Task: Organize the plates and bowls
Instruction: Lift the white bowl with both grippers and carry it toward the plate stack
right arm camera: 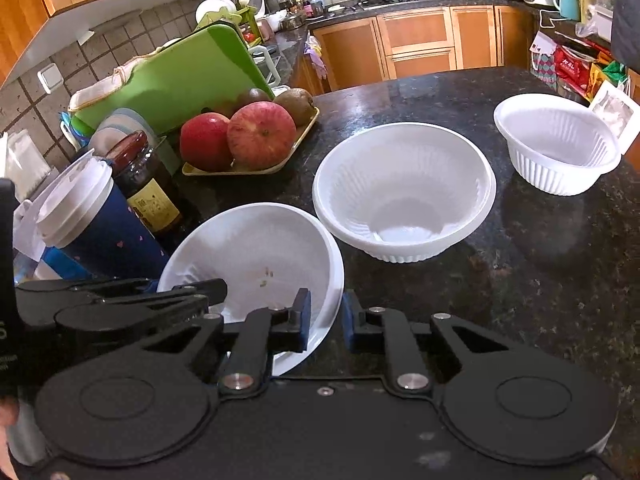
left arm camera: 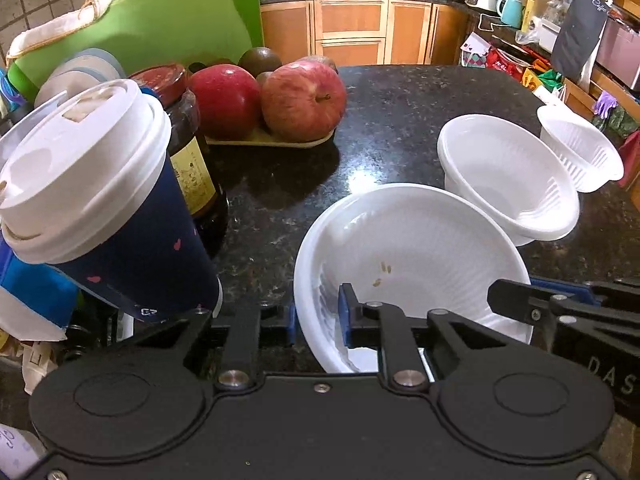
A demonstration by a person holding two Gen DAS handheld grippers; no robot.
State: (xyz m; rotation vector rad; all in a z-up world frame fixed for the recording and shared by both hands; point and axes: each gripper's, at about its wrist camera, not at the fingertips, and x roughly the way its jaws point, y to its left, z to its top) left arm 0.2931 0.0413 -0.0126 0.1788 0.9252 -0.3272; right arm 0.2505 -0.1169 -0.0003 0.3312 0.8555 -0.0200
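Observation:
Three white plastic bowls stand on the dark granite counter. The nearest, widest bowl has a few crumbs inside. My left gripper straddles its left rim, one blue pad inside and one outside. My right gripper straddles its right rim the same way; its fingers show at right in the left wrist view. Whether either is clamped is not clear. A medium bowl sits behind it, and a small ribbed bowl stands farther right.
A lidded navy paper cup and a dark jar stand close left of the big bowl. A tray of apples and kiwis and a green cutting board stand behind. Bags crowd the counter's far right edge.

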